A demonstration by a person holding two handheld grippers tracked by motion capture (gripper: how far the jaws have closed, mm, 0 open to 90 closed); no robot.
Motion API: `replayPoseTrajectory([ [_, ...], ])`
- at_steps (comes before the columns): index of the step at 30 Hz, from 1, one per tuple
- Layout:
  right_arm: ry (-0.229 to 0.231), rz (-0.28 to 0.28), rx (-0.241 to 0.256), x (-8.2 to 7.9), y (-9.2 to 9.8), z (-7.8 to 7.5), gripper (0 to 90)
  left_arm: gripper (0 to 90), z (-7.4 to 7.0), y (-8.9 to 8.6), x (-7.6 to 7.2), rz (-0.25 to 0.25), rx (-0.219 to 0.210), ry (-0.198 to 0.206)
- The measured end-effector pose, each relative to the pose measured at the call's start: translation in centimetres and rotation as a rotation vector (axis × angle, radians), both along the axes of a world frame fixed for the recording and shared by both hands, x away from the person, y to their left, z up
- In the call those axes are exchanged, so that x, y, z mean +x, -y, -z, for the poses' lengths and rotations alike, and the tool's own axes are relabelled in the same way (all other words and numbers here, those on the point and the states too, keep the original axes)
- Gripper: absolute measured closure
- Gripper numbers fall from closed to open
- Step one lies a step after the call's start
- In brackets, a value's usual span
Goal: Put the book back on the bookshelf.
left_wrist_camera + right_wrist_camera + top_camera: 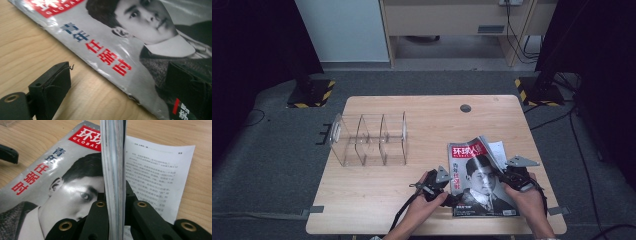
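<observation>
High view: one magazine lies at the near right of the wooden table, its red masthead reading "GLOBAL". One clear acrylic organizer stands to the left. Your right gripper clamps a lifted sheaf of the magazine's pages, page "93" lying exposed beneath. Your left gripper stands open, straddling the magazine's left edge: one jaw on the table, one over the cover.
</observation>
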State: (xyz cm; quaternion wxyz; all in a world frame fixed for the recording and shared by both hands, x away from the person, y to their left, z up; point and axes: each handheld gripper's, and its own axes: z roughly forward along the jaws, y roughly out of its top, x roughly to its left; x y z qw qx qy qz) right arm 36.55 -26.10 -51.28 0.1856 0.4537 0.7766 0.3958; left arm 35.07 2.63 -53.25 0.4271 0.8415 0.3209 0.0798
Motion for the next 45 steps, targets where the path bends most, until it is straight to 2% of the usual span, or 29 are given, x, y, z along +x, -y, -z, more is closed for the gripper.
replayPoseTrajectory([
  [4,0.023,-0.021,0.01,-0.2,0.1,-0.5,87.6,5.9,-0.2,-0.7,0.7,-0.034,-0.056,0.005],
  [6,0.029,-0.019,0.026,-0.3,0.0,-0.7,87.7,4.5,-0.2,-1.1,0.9,-0.079,-0.051,0.043],
  [7,0.041,-0.023,0.03,-0.3,0.0,-0.8,87.7,5.0,-0.1,-1.3,1.0,-0.091,-0.05,0.048],
  [9,0.047,-0.026,0.037,-0.4,-0.1,-1.0,87.7,5.2,0.0,-1.5,1.2,-0.094,-0.067,0.03],
  [11,0.058,-0.034,0.051,-0.5,-0.1,-1.3,87.7,5.2,0.0,-1.7,1.4,-0.091,-0.102,0.002],
  [12,0.058,-0.034,0.051,-0.5,-0.1,-1.3,87.7,5.2,0.0,-1.7,1.4,-0.091,-0.102,0.002],
  [14,0.074,-0.046,0.06,-0.7,-0.2,-1.7,87.8,5.3,0.0,-1.7,1.5,-0.072,-0.133,-0.025],
  [19,0.098,-0.053,0.079,-0.9,-0.2,-2.2,87.8,4.6,0.2,-1.4,1.7,-0.046,-0.163,-0.076],
  [20,0.116,-0.06,0.094,-1.0,-0.3,-2.4,87.8,4.1,0.3,-1.2,1.8,-0.034,-0.163,-0.08],
  [27,0.154,-0.091,0.15,-1.4,-0.5,-3.3,87.8,6.4,0.4,-0.7,2.1,-0.03,-0.159,-0.103],
  [31,0.157,-0.098,0.188,-1.5,-0.7,-3.5,87.8,6.9,0.5,-0.6,2.2,-0.021,-0.161,-0.133],
  [32,0.156,-0.1,0.193,-1.6,-0.7,-3.6,87.8,7.2,0.6,-0.4,2.2,-0.006,-0.168,-0.157],
  [33,0.154,-0.101,0.202,-1.6,-0.7,-3.6,87.8,7.5,0.6,-0.2,2.2,0.013,-0.162,-0.162],
  [35,0.154,-0.107,0.213,-1.7,-0.6,-3.6,87.8,7.7,0.5,0.4,2.4,0.015,-0.151,-0.154],
  [39,0.132,-0.108,0.241,-1.5,-0.5,-3.2,87.7,10.8,0.6,0.7,3.0,0.004,-0.178,-0.171],
  [42,0.112,-0.1,0.237,-1.3,-0.5,-2.7,87.7,16.5,0.6,0.3,3.2,-0.004,-0.184,-0.174],
  [45,0.086,-0.091,0.203,-1.2,-0.8,-2.0,87.6,21.7,0.7,0.0,3.3,-0.004,-0.19,-0.178],
])
